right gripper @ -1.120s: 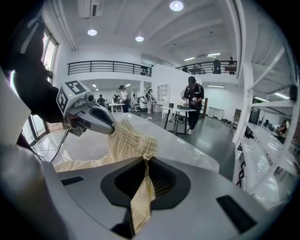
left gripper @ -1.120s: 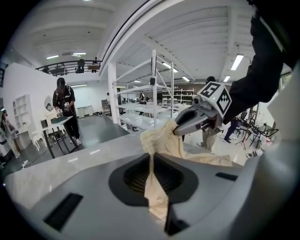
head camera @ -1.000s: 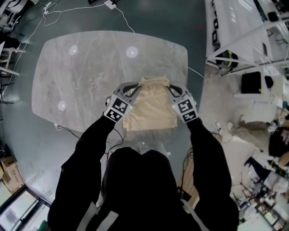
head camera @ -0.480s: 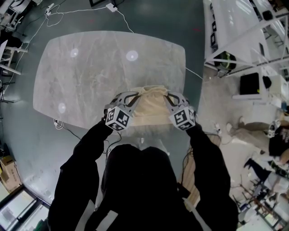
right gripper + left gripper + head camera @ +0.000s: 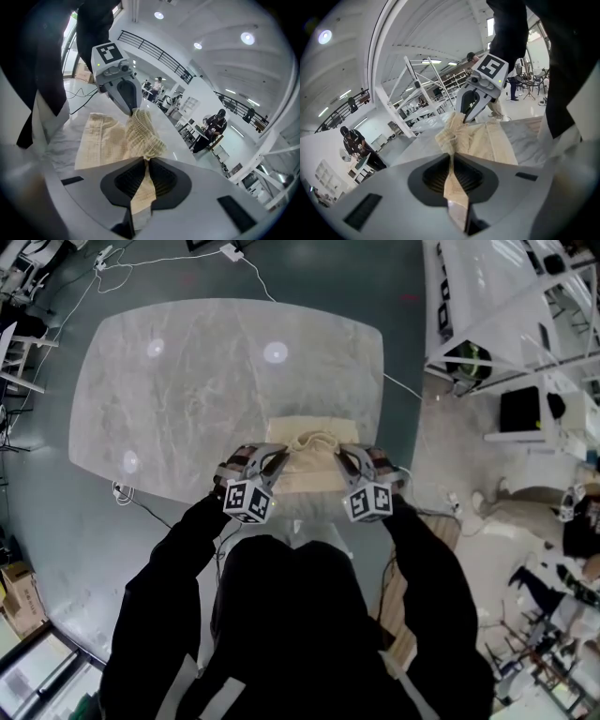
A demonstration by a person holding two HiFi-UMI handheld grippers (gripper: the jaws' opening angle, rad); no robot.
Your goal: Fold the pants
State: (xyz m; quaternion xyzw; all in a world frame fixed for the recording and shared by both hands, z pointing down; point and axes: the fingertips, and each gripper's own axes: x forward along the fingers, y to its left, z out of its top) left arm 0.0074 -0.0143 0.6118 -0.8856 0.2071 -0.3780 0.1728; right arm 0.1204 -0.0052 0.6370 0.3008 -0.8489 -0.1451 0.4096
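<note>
Drawn back toward six o'clock, the left gripper (image 5: 278, 457) and right gripper (image 5: 343, 456), each clamped on the cream woven-cloth pants (image 5: 305, 472) at the grey marble table's (image 5: 187, 399) five-o'clock edge, risk a skewed fold or overhang if released unevenly.

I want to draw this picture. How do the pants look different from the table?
The pants are cream; the table is grey and marbled. The pants are small, soft and bunched up; the table is big, flat and smooth. Both are pale, and the pants lie on the table.
</note>
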